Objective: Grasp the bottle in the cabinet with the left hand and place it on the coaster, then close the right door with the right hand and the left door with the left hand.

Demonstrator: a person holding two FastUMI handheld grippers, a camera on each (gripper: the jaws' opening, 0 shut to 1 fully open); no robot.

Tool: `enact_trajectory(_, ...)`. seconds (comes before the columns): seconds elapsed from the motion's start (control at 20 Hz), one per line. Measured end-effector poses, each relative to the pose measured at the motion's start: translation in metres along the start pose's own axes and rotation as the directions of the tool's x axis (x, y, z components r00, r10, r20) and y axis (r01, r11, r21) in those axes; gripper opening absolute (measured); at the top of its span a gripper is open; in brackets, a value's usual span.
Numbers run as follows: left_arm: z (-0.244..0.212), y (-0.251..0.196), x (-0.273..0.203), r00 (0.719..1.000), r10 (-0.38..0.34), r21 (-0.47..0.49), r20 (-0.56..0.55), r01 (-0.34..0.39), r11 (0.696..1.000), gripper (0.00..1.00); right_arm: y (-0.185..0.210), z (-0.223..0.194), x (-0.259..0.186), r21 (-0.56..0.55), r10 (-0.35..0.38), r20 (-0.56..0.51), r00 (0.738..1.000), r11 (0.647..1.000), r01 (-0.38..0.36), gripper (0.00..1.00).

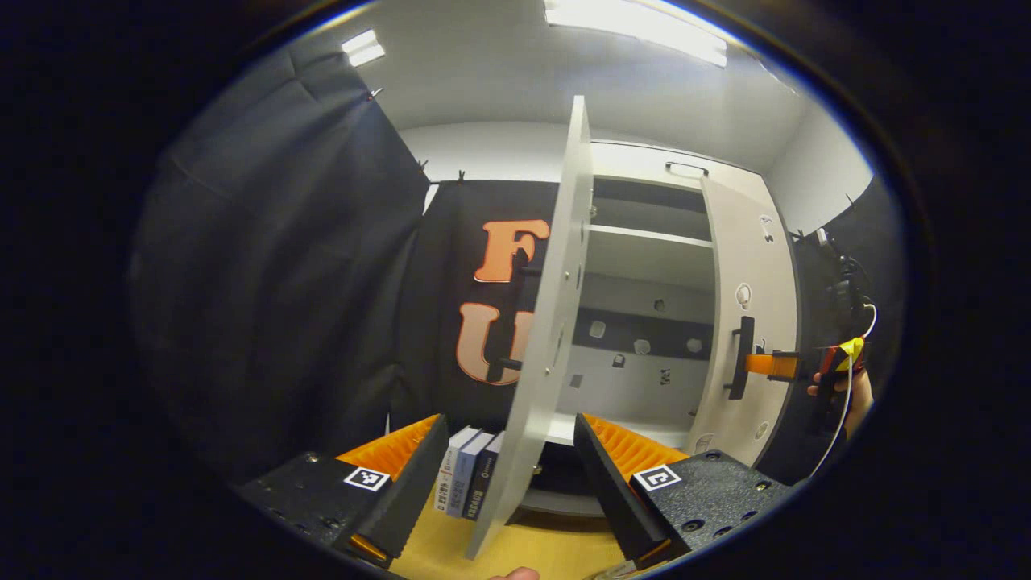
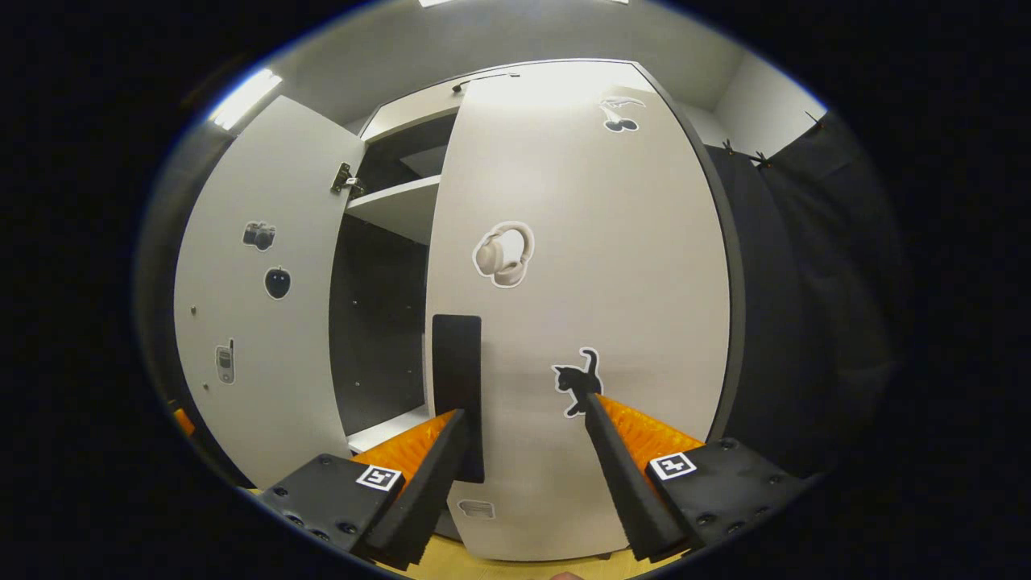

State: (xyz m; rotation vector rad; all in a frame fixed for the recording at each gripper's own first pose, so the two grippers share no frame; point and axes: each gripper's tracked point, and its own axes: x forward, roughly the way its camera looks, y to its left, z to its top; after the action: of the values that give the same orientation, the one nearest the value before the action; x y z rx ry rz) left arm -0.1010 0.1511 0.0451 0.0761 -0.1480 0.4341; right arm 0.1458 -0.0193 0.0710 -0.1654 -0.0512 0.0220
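Note:
The cabinet's left door stands open and edge-on in the left gripper view, lined up with the gap of my open left gripper. Neither finger presses on it. The right door is swung most of the way in. My right gripper, held by a hand, reaches it just beside the black handle. In the right gripper view, my right gripper is open and close against the right door. The handle lies by its left finger. The left door hangs open at the left.
Cabinet shelves show between the two doors. A few books stand upright on the wooden tabletop left of the left door. Black cloth walls close in on both sides.

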Motion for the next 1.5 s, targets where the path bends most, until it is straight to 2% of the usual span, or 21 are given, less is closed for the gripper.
enact_trajectory(0.1,0.010,0.027,0.001,0.998,0.067,0.030,0.011,-0.068,0.997,0.95,0.000,-0.001,0.002,0.011,-0.007,0.001,1.000,1.000,0.007,0.96)
enact_trajectory(0.25,0.017,0.065,0.016,0.985,0.173,0.045,0.008,-0.174,0.984,0.94,0.000,-0.002,-0.001,0.019,-0.016,0.000,1.000,1.000,0.016,0.96)
enact_trajectory(0.45,0.022,0.093,0.050,0.974,0.224,0.039,0.012,-0.225,0.974,0.95,-0.001,0.005,-0.022,0.000,-0.013,0.017,1.000,1.000,0.013,0.97)
enact_trajectory(0.55,0.028,0.100,0.069,0.976,0.218,0.054,0.023,-0.219,0.974,0.94,-0.003,0.010,-0.045,0.002,-0.012,0.028,1.000,1.000,0.012,0.96)
enact_trajectory(0.9,0.031,0.075,0.119,0.991,0.125,0.067,0.038,-0.127,0.990,0.94,-0.021,0.011,-0.105,0.021,-0.057,0.027,0.998,0.998,0.056,0.97)
enact_trajectory(1.0,0.028,0.061,0.125,0.996,0.088,0.070,0.025,-0.090,0.993,0.94,-0.030,0.007,-0.115,0.023,-0.076,0.027,0.997,0.997,0.076,0.97)
enact_trajectory(1.15,0.032,0.061,0.127,0.995,0.089,0.075,0.041,-0.092,0.993,0.93,-0.042,-0.004,-0.127,0.028,-0.108,0.015,0.994,0.994,0.108,0.97)
enact_trajectory(1.5,0.026,0.042,0.127,1.000,0.010,0.009,0.013,-0.010,1.000,0.92,-0.072,-0.014,-0.143,0.068,-0.161,-0.005,0.987,0.985,0.161,0.97)
